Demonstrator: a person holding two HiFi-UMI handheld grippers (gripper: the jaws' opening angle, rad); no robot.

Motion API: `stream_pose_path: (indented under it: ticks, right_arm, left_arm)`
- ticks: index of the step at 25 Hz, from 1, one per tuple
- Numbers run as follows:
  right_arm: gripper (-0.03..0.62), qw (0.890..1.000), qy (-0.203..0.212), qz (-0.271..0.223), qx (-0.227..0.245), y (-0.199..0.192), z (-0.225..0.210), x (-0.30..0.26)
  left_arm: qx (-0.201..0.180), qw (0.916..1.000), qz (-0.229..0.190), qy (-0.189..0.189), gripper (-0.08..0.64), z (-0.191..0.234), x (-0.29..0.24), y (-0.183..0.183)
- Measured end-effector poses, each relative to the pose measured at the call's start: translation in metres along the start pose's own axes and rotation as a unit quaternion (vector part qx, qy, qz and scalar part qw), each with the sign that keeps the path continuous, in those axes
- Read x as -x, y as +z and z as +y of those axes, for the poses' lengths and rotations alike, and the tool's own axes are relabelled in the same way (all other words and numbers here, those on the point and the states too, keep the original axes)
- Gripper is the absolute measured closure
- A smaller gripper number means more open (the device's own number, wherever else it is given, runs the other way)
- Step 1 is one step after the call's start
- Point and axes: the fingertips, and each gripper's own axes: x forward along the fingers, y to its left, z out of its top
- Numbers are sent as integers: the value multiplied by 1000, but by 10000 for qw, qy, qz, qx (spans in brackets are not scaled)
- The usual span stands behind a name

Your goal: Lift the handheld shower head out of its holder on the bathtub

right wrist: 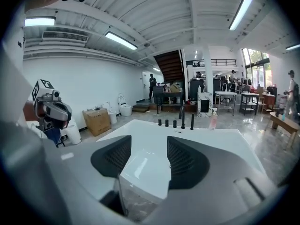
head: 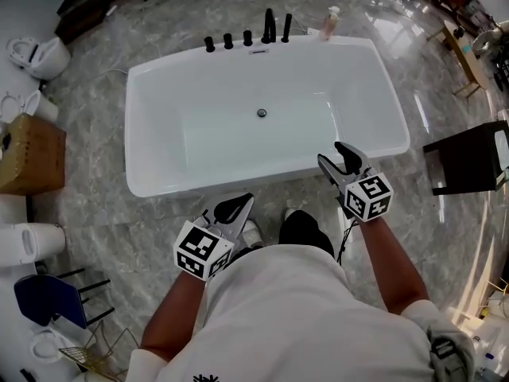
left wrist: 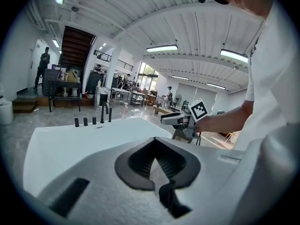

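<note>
The handheld shower head (head: 286, 27) is seen standing upright in its holder on the far rim of the bathtub (head: 151, 78). Its long axis is vertical, and it is placed at the right end of the row of black fittings, just beside the spout (head: 270, 25). Its detail is too small to be made out. The left gripper (head: 237, 207) is held closed and empty, short of the near rim. The right gripper (head: 340, 160) is spread wide over the near rim, toward its right corner.
</note>
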Motion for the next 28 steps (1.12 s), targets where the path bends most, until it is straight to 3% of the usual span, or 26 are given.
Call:
stream_pose_path:
  ticks: [8,16,28]
  right_arm:
    - [344,9990,309,94,302,30,-73,-69]
    - [353,9950,744,247,626,60,-171,-153]
    - [364,9908,1043,548,662,56,-288,-280]
  left_arm:
    - [189,9980,-166,575,554,43,-34,34]
    - [419,9917,-238,1193,554,76,-101,84]
    - [751,9778,29,1956,554,111,-173,105]
